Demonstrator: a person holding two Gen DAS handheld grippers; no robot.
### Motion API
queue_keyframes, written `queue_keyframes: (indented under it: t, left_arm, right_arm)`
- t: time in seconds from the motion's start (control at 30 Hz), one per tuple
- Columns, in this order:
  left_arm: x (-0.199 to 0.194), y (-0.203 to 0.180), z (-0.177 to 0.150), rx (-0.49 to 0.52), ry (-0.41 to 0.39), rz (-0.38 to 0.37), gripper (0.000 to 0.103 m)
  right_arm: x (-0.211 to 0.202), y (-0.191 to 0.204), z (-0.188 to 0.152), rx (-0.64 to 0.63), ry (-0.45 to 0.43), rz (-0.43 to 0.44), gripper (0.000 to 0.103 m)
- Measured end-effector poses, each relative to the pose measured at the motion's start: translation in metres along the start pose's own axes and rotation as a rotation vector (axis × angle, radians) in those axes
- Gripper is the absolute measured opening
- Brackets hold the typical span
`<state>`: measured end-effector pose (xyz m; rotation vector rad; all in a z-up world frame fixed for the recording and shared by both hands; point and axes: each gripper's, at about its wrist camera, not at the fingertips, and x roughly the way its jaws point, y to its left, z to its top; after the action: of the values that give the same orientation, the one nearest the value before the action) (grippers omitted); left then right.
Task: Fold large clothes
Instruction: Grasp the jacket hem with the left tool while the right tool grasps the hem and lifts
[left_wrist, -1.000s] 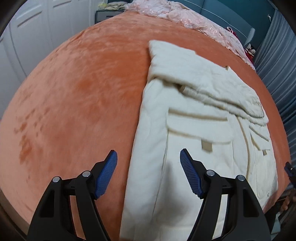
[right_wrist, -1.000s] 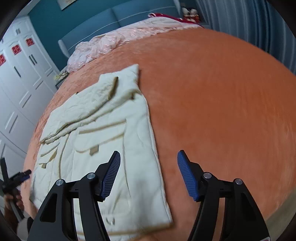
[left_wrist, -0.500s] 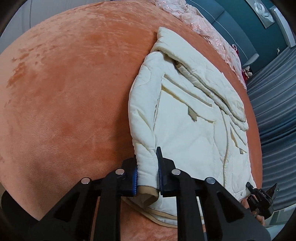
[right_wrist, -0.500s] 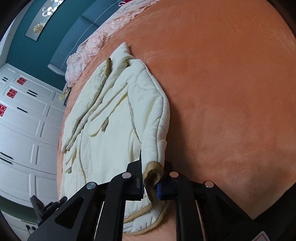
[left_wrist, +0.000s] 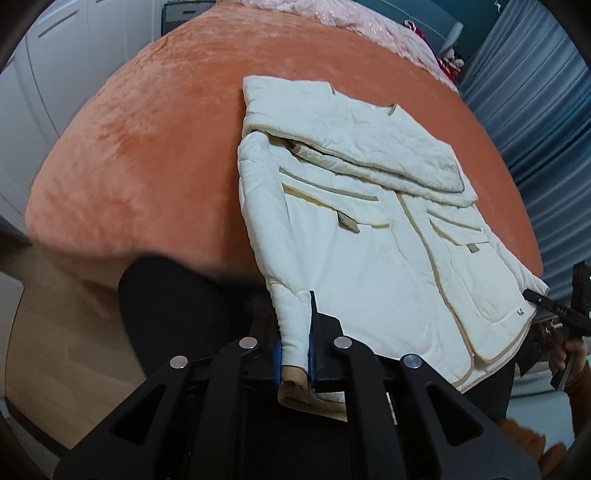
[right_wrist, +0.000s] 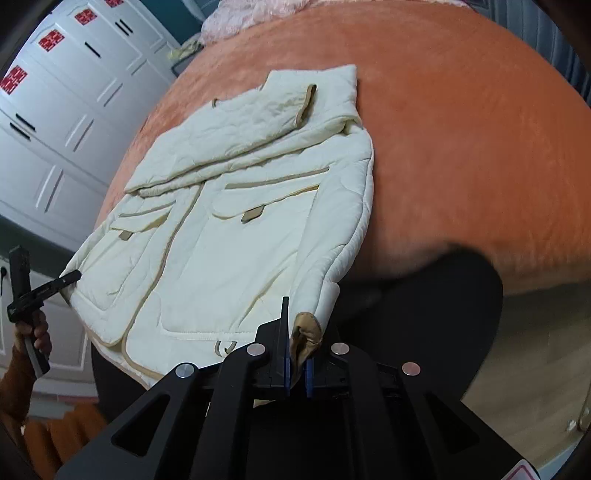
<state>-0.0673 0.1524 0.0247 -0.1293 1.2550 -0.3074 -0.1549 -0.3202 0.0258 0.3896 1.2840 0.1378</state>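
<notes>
Cream quilted jacket (left_wrist: 354, 236): lies front-up on the bed, tan piping along its edges and pocket flaps, sleeves folded across the chest near the collar; its hem end hangs past the near edge of the bed.
Orange plush bedspread (left_wrist: 147, 140): covers the bed under the jacket; bare to the left of the jacket in the left wrist view and to the right of it in the right wrist view.
Left gripper (left_wrist: 294, 354): jaws drawn together on a hem corner of the jacket, with cream fabric and a tan cuff-like edge pinched between the blue pads (left_wrist: 277, 360).
Right gripper (right_wrist: 296, 369): jaws closed on the opposite hem corner, a bunched tan-trimmed fold sticking up between them.
Lift: both pinched corners sit raised off the bedspread, and the jacket slopes from them down to the bed.
Pockets: two flap pockets with small tan tabs (right_wrist: 253, 213) show on the jacket front.
Pink bedding (left_wrist: 354, 26): crumpled at the far end of the bed, well apart from the jacket.
White wardrobe doors (right_wrist: 62, 110): stand beyond the bed's side, with red square stickers on the upper panels.
Blue curtain (left_wrist: 532, 110): hangs at the other side of the bed.
Dark trousers (left_wrist: 173, 314): the person's legs show at the bed's near edge, below the grippers.
</notes>
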Motion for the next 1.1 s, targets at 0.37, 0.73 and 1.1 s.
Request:
queue_keyframes:
  t: [0.37, 0.73, 1.1]
  left_arm:
    - [-0.061, -0.012, 0.004, -0.072, -0.210, -0.086, 0.008]
    - [0.010, -0.007, 0.161, -0.116, -0.432, 0.052, 0.008]
    - [0.044, 0.024, 0.205, -0.253, -0.405, 0.043, 0.015]
  right_arm:
    - [-0.054, 0.010, 0.024, 0.057, -0.207, 0.112, 0.005]
    - [0.001, 0.004, 0.191, 0.121, -0.494, 0.066, 0.006]
    - [0.013, 0.000, 0.221, 0.219, -0.658, 0.196, 0.030]
